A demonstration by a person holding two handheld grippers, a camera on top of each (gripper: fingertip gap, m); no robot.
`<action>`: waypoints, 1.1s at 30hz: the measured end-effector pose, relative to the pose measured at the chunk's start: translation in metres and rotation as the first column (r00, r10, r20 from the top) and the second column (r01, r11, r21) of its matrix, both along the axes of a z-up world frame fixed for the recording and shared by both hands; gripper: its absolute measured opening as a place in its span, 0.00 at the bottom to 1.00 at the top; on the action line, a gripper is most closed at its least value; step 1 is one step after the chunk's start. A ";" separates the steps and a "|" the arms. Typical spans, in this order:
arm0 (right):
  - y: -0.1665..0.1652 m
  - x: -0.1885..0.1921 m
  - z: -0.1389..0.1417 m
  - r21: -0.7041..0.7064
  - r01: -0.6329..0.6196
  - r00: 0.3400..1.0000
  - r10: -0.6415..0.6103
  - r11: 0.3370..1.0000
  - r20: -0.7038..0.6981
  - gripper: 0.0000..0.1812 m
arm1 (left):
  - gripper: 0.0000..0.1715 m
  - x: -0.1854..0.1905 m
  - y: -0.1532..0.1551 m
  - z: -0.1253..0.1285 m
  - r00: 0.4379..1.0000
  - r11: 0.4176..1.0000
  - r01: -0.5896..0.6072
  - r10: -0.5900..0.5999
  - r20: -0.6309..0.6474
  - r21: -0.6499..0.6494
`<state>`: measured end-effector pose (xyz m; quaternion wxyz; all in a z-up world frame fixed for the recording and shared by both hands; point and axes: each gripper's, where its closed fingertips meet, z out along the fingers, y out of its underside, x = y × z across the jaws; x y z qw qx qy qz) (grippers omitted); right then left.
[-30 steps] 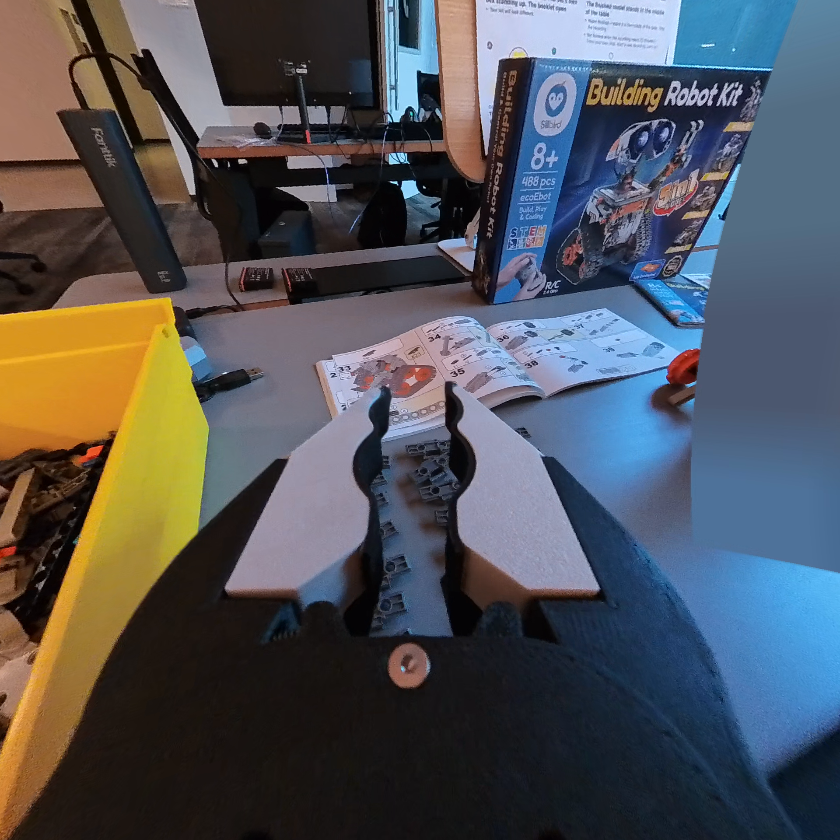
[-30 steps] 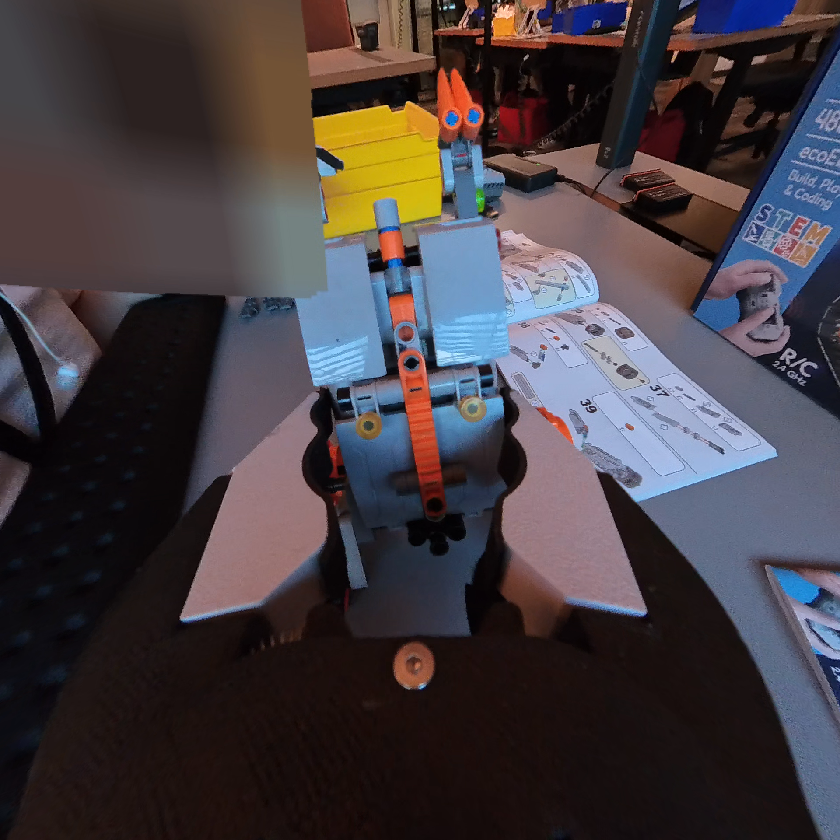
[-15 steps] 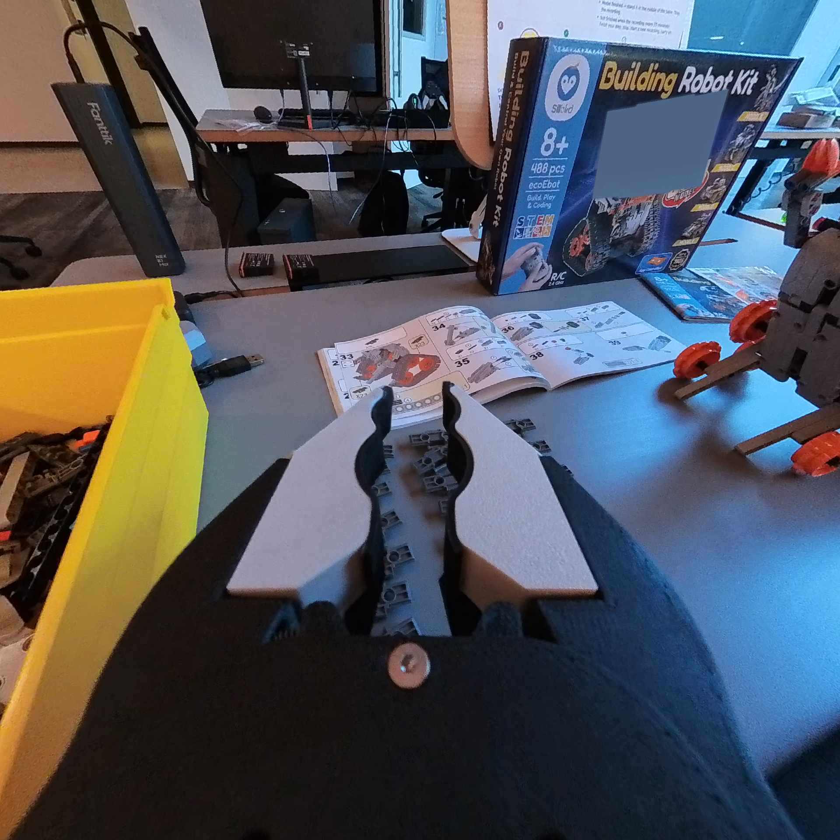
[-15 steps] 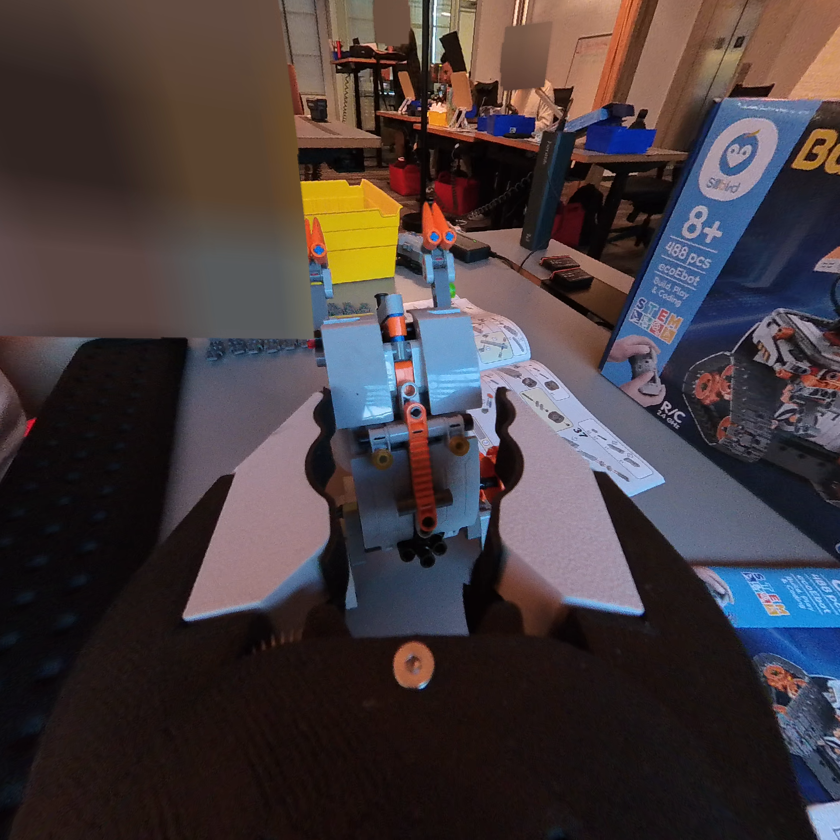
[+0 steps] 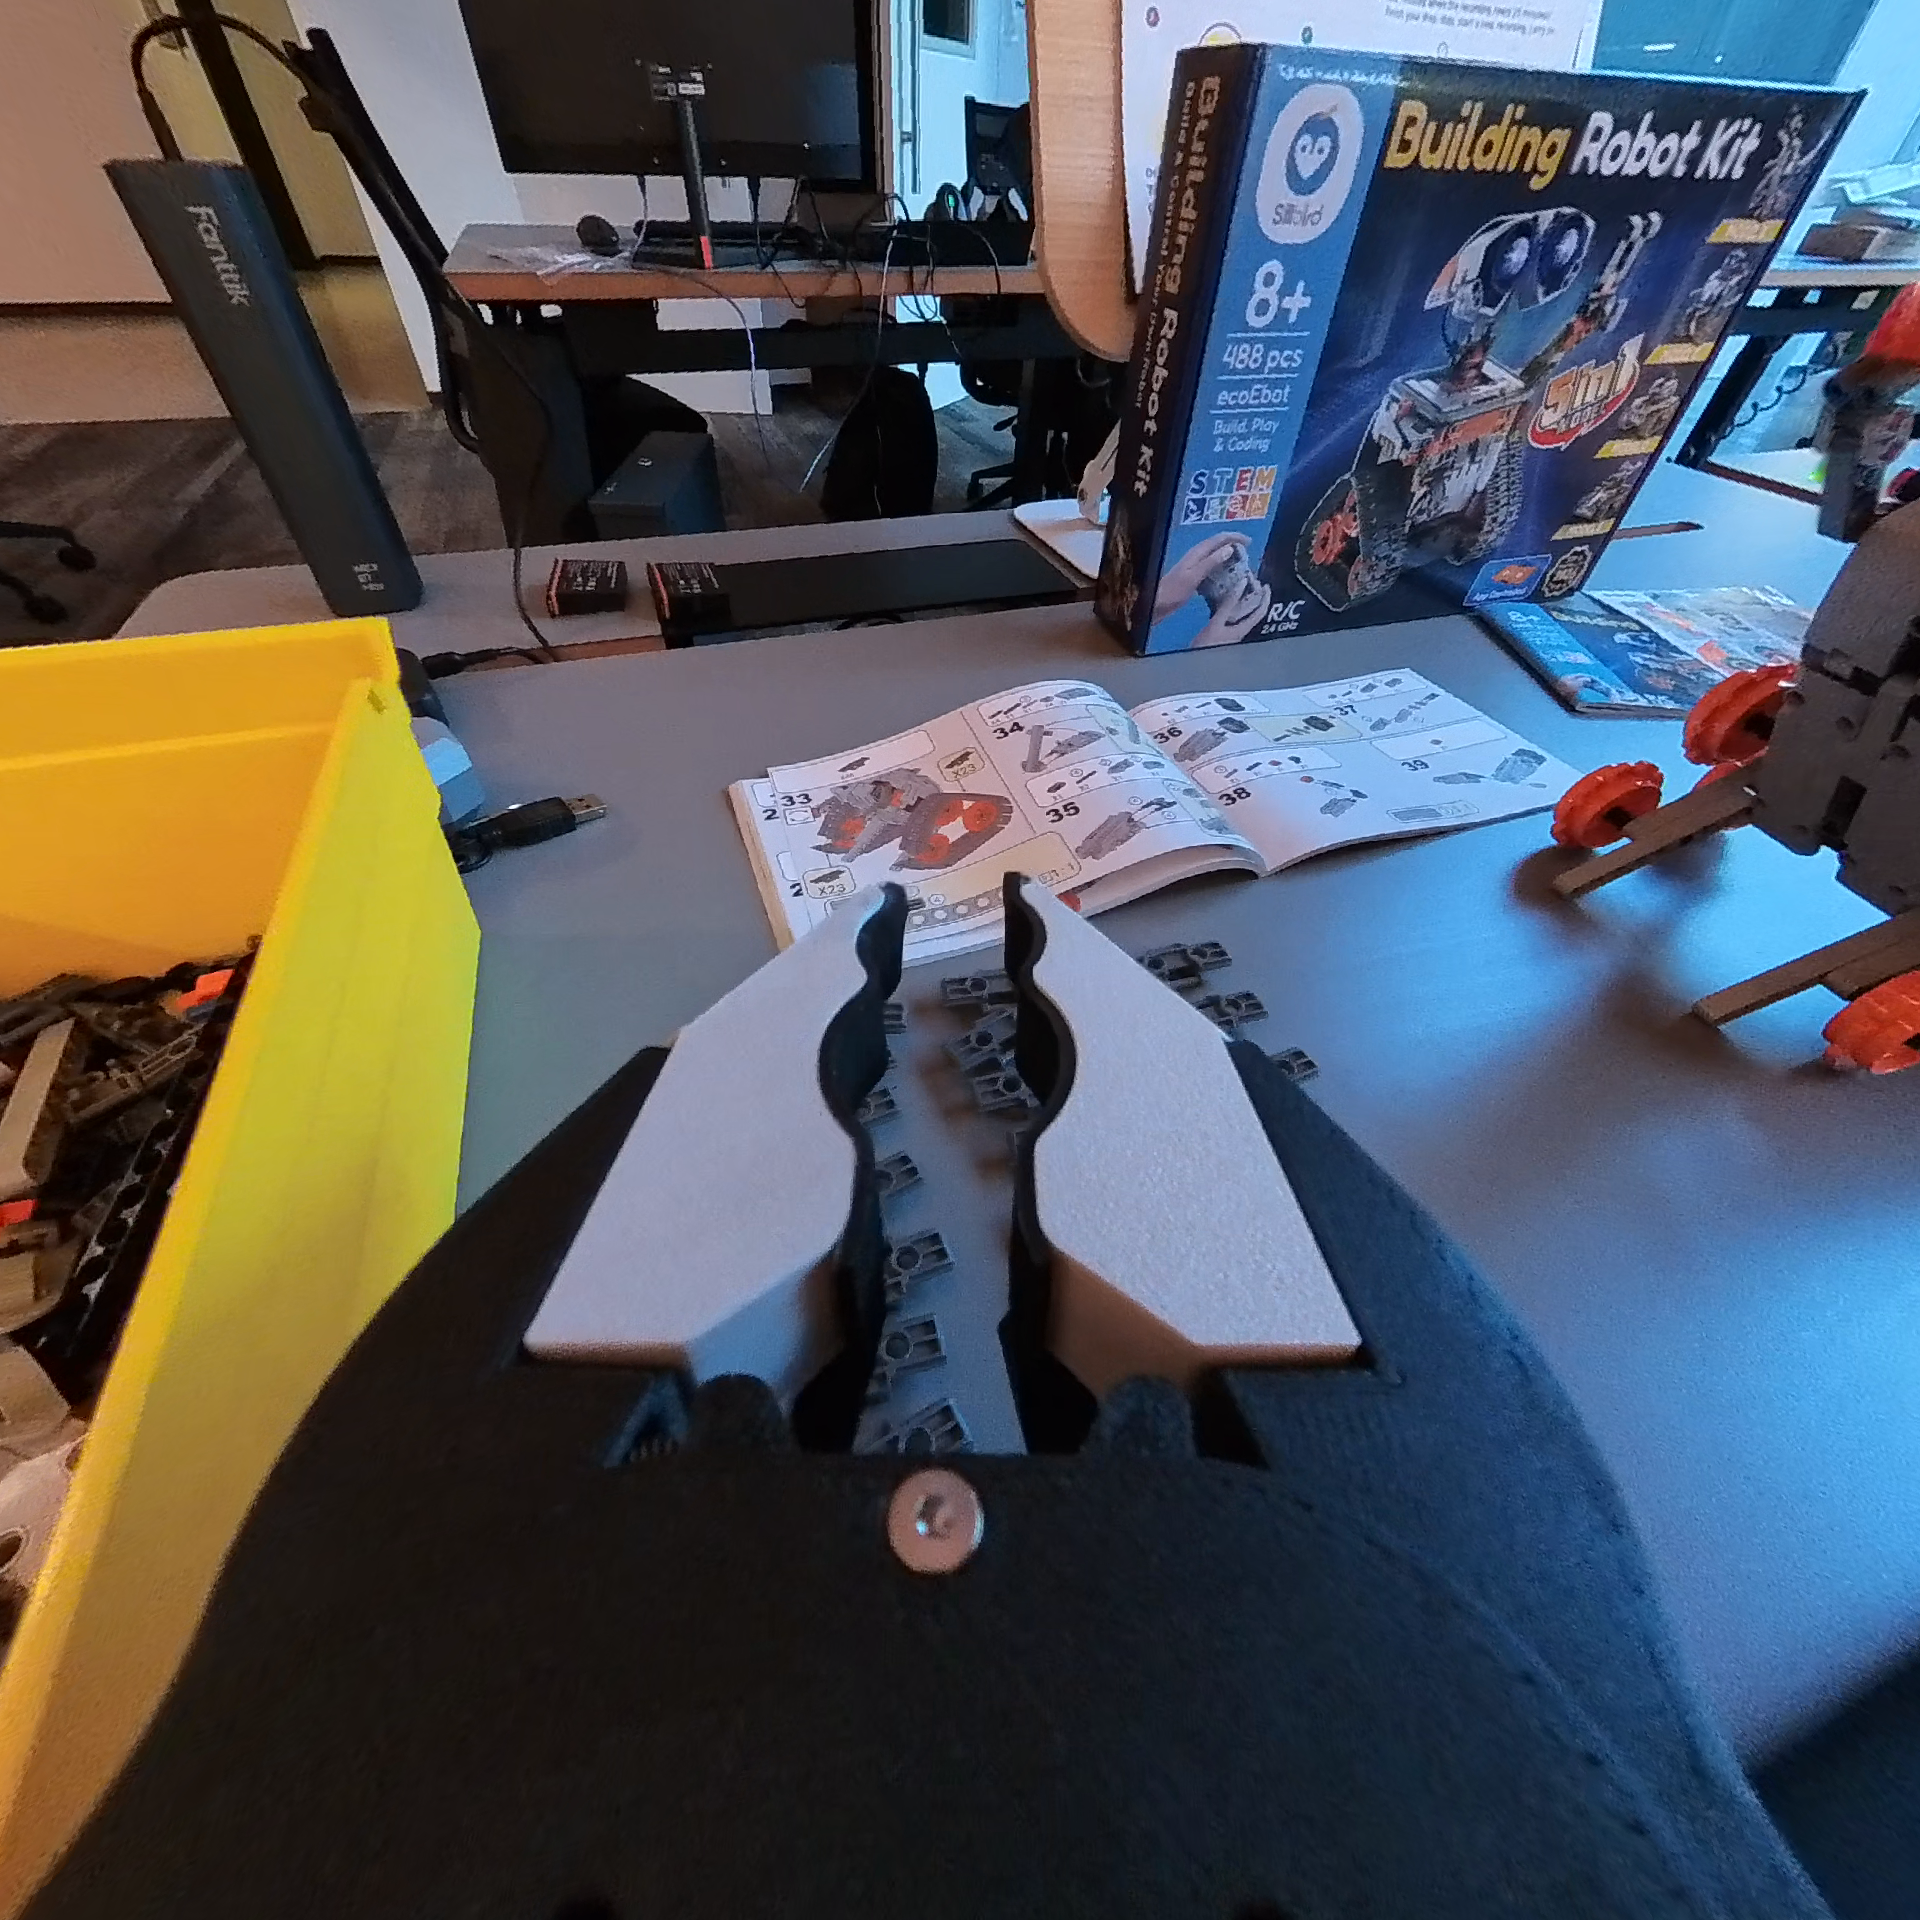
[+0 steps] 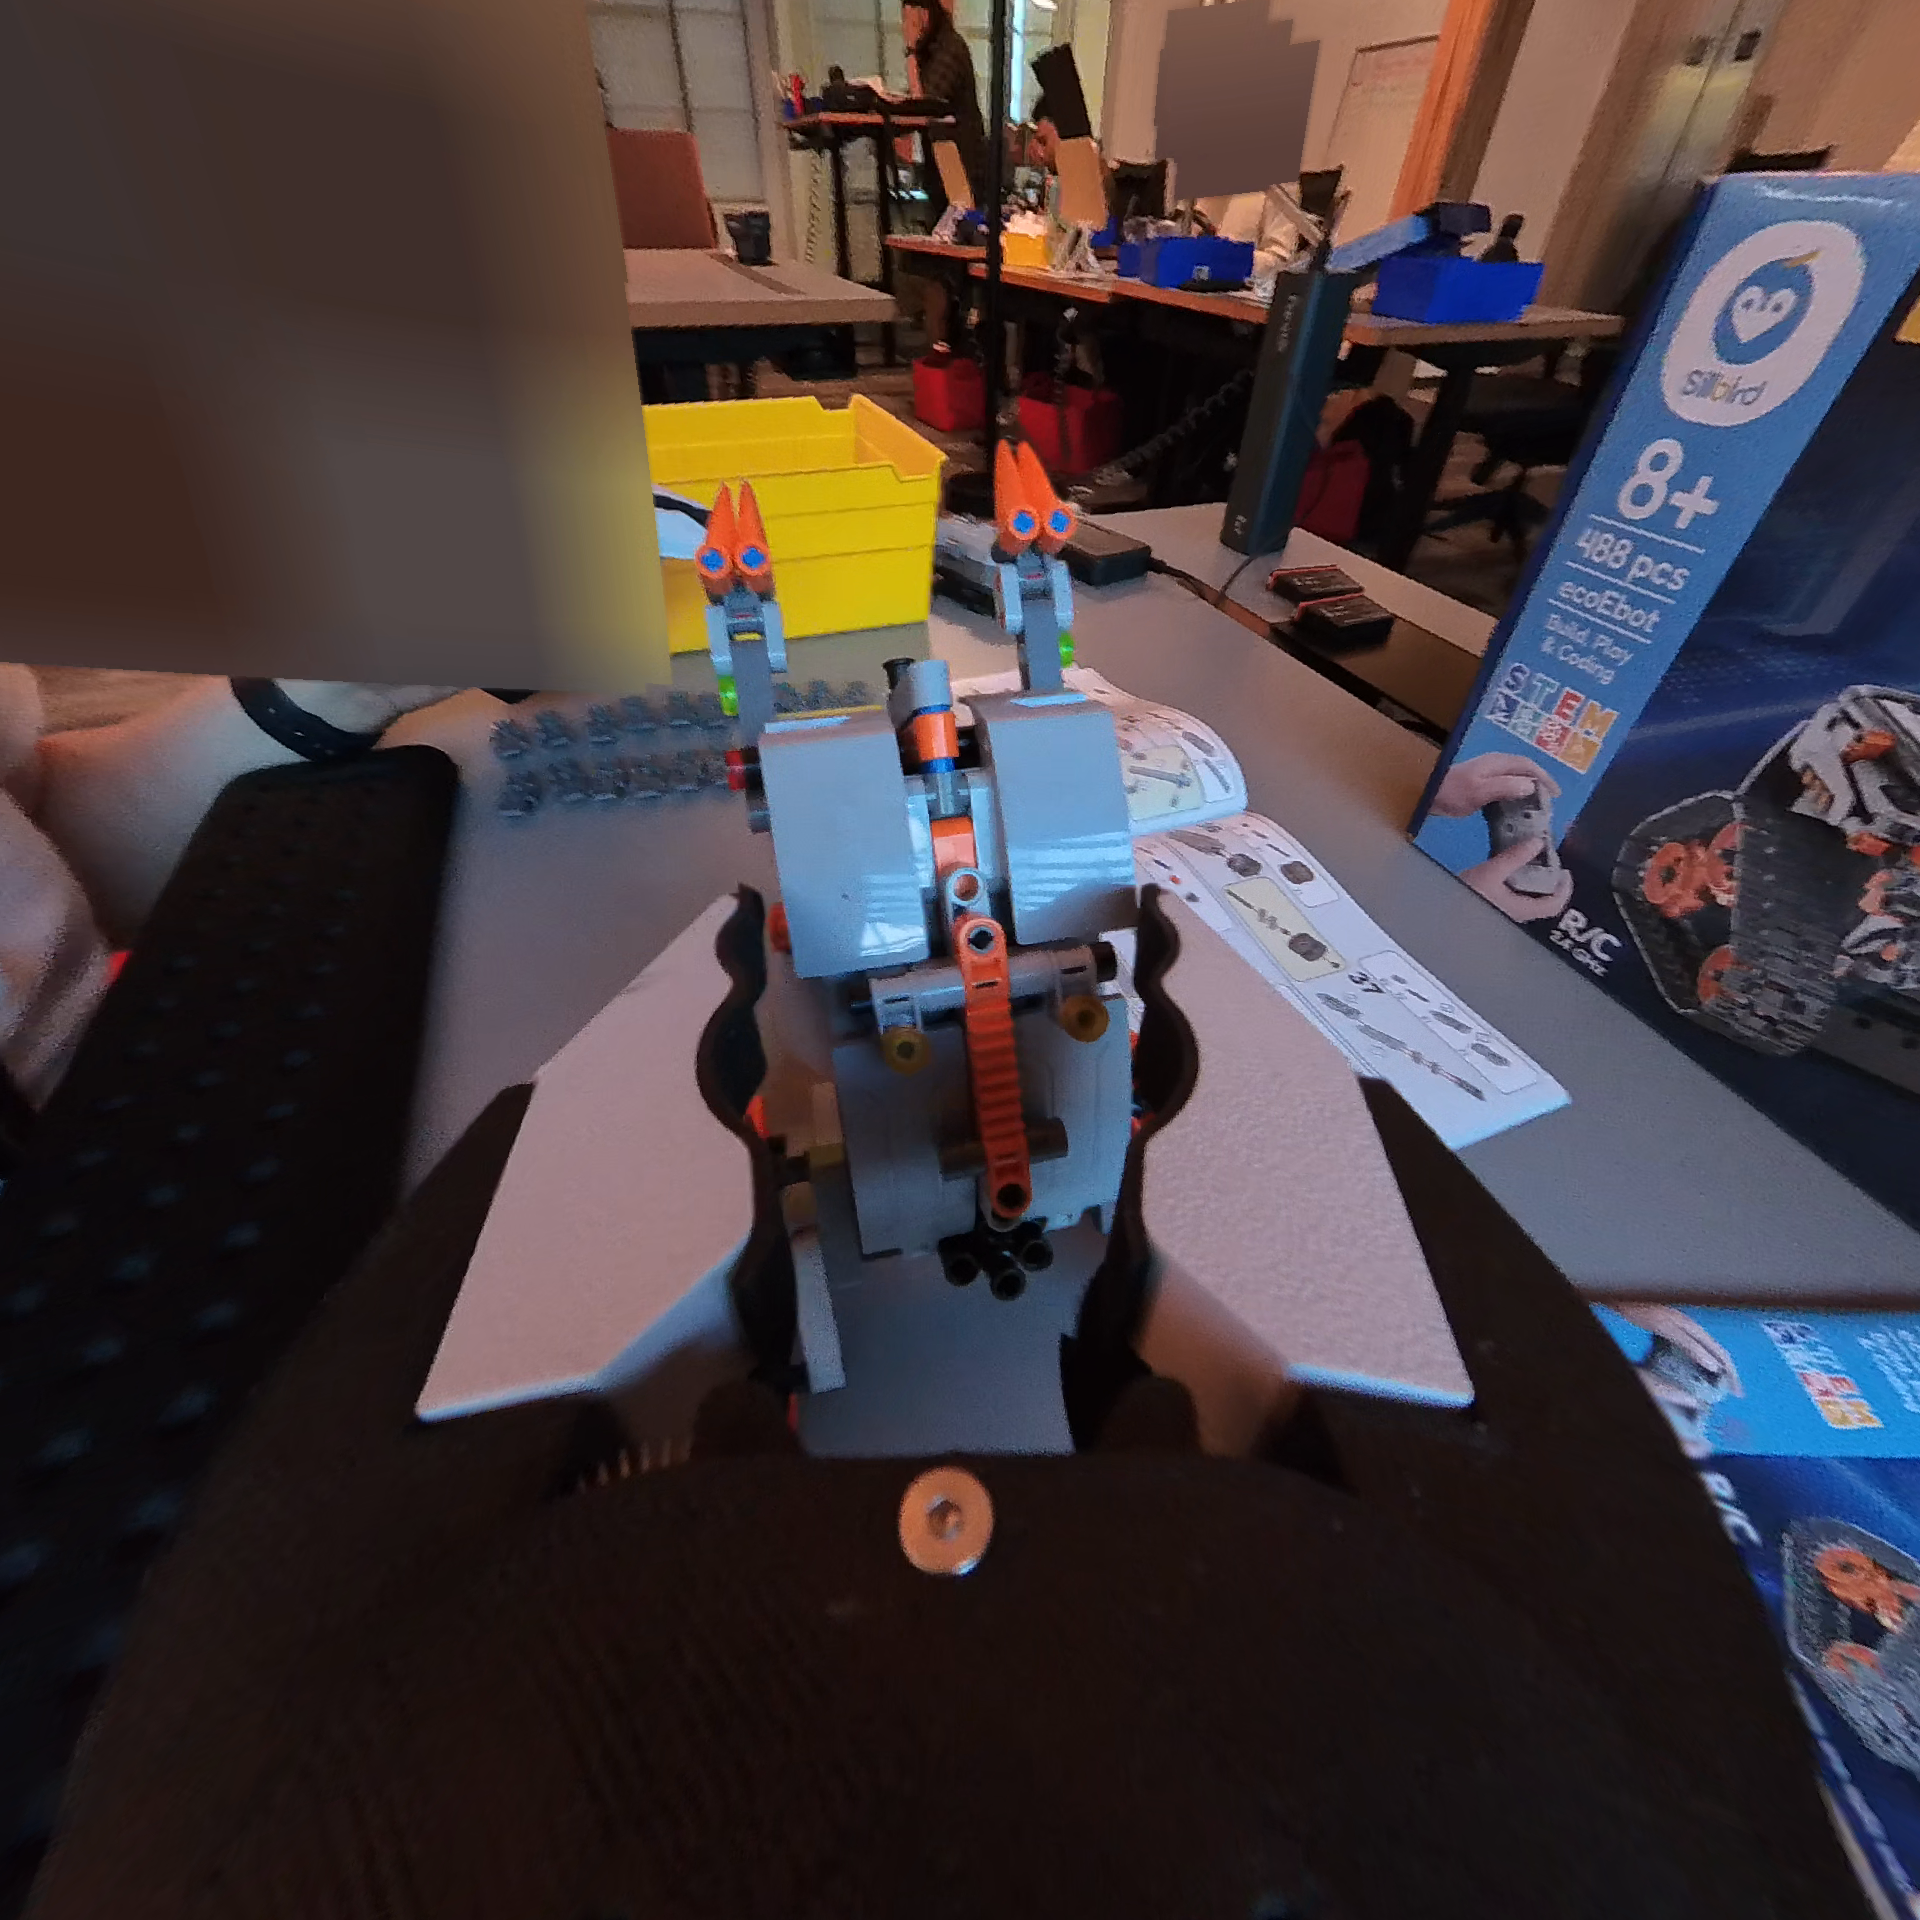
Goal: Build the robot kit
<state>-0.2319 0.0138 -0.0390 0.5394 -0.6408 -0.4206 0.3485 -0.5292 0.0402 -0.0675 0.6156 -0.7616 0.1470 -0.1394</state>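
Observation:
My left gripper (image 5: 951, 904) is narrowly open and empty, low over several small dark grey pieces (image 5: 987, 1049) scattered on the grey table (image 5: 1455, 1195). My right gripper (image 6: 948, 904) is shut on a grey and orange brick-built robot model (image 6: 935, 831) with two orange-tipped arms pointing up. The model's lower body sits between the fingers. In the left wrist view the model (image 5: 1860, 748) shows at the right edge, with orange wheels just above the table. An open instruction booklet (image 5: 1143, 769) lies past the left fingertips.
A yellow bin (image 5: 260, 935) of loose parts stands at the left. A blue kit box (image 5: 1455, 343) stands upright behind the booklet. A blue leaflet (image 6: 1818, 1392) lies by the box. A USB cable (image 5: 540, 821) lies near the bin. The left gripper's black body (image 6: 208, 1039) is left of the model. About 30 centimetres separates my left fingertips from my right.
The right gripper has swung with the model, so the model now shows at the right edge of the left wrist view. The left gripper has barely moved.

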 end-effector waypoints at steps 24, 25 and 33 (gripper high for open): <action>0.072 0.097 0.028 0.241 0.561 0.828 -0.533 0.792 -0.175 0.19 | 0.09 -0.028 0.012 -0.031 0.925 0.973 -0.222 0.188 -0.331 -0.066; 0.074 0.099 0.026 0.232 0.568 0.823 -0.542 0.790 -0.169 0.18 | 0.09 -0.028 0.012 -0.032 0.924 0.973 -0.223 0.188 -0.333 -0.068; 0.081 0.102 0.016 0.177 0.582 0.813 -0.561 0.794 -0.158 0.15 | 0.09 -0.028 0.012 -0.033 0.935 0.973 -0.216 0.181 -0.304 -0.083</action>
